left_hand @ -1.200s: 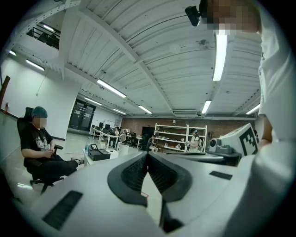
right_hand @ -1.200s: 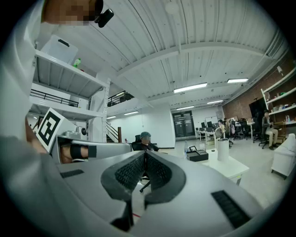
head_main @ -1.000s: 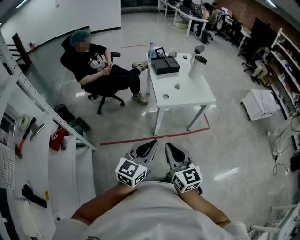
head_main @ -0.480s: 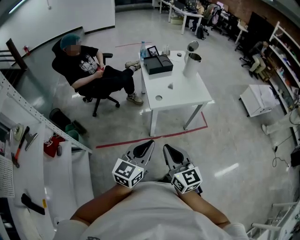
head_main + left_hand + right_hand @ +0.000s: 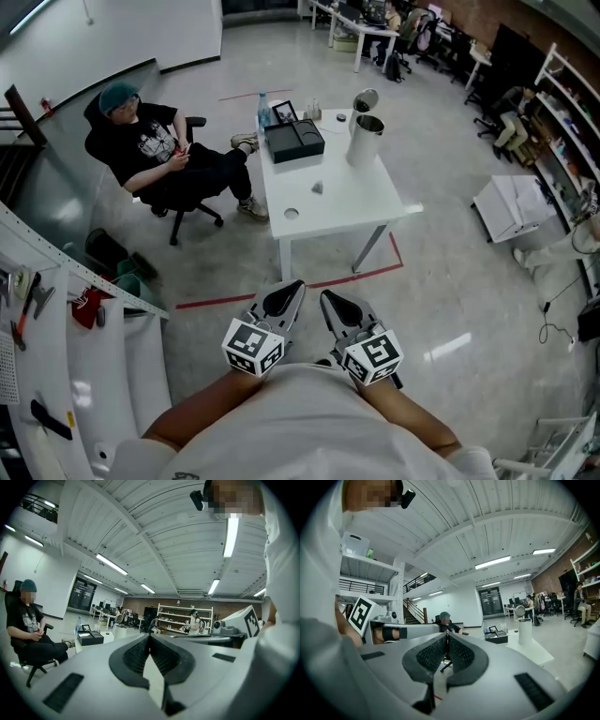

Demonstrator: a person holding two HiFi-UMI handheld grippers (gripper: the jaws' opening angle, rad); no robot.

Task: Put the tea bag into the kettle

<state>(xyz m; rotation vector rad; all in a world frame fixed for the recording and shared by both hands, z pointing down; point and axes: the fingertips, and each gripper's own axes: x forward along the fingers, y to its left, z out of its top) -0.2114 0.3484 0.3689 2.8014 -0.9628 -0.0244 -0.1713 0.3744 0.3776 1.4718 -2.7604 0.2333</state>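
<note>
The tea bag [image 5: 318, 187] lies mid-counter [image 5: 375, 202], straight ahead and well apart from the left tongs [image 5: 292, 286] and right tongs [image 5: 328, 296], both closed together, empty.

The kettle [image 5: 364, 138] is a tall, pale metallic cylinder. It stands upright near the far right corner of the white table [image 5: 361, 202], with its lid [image 5: 364, 99] hinged open. The tea bag [image 5: 318, 187] is a small grey pyramid-shaped item. It lies near the table centre, apart from the kettle.
</note>
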